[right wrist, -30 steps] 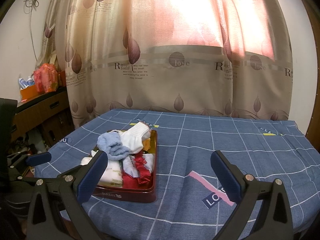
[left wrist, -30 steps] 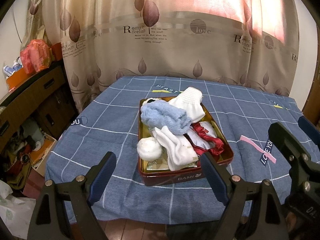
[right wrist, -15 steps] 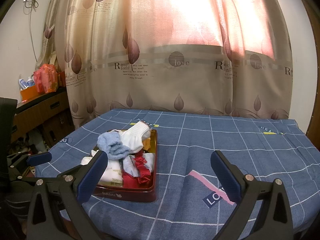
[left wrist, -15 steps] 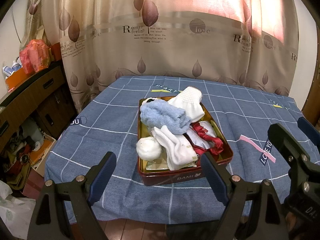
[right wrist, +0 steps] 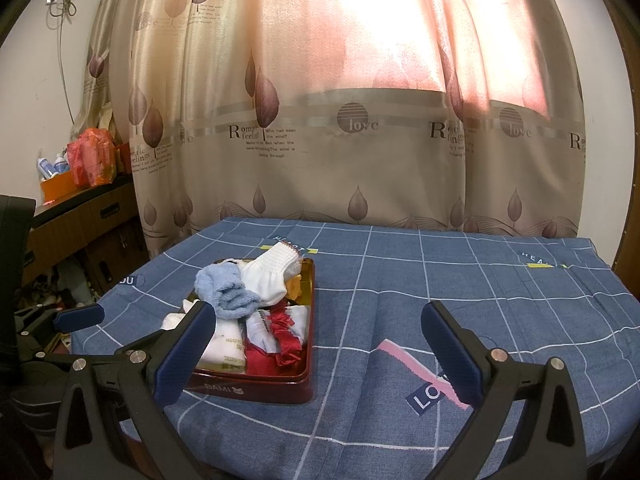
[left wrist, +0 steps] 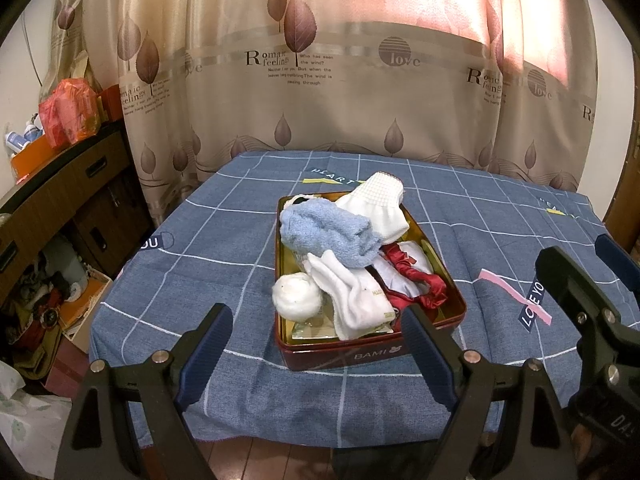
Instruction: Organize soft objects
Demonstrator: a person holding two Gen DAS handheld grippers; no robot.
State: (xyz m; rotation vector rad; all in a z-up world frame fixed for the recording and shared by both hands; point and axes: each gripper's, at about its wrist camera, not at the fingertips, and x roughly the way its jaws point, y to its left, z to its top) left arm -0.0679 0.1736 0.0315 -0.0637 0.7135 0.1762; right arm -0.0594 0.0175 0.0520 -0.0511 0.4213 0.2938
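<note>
Both grippers hang released off the near edge of the desk point(left wrist: 208, 264), gripping nothing. Left gripper point(left wrist: 316, 344) has its jaws spread wide, framing the near end of the tin point(left wrist: 372, 354). Right gripper point(right wrist: 316, 350) is likewise spread, its left finger overlapping the tin's point(right wrist: 256, 386) near left corner in view while its right finger sits over the bare cloth; in the left wrist view it shows at the right edge point(left wrist: 588, 292).

The red tin sits on the blue checked cloth near the desk's near edge, left of centre in the right wrist view. Soft things are heaped inside it: a blue towel point(left wrist: 328, 234) on top, a white sock point(left wrist: 378, 204) leaning on the far rim, a second white sock point(left wrist: 352, 298) toward the near end, a white ball point(left wrist: 297, 295) at the near left corner, and a red ribbon point(left wrist: 418, 280) along the right side. A curtain point(left wrist: 320, 60) hangs behind the desk.
</note>
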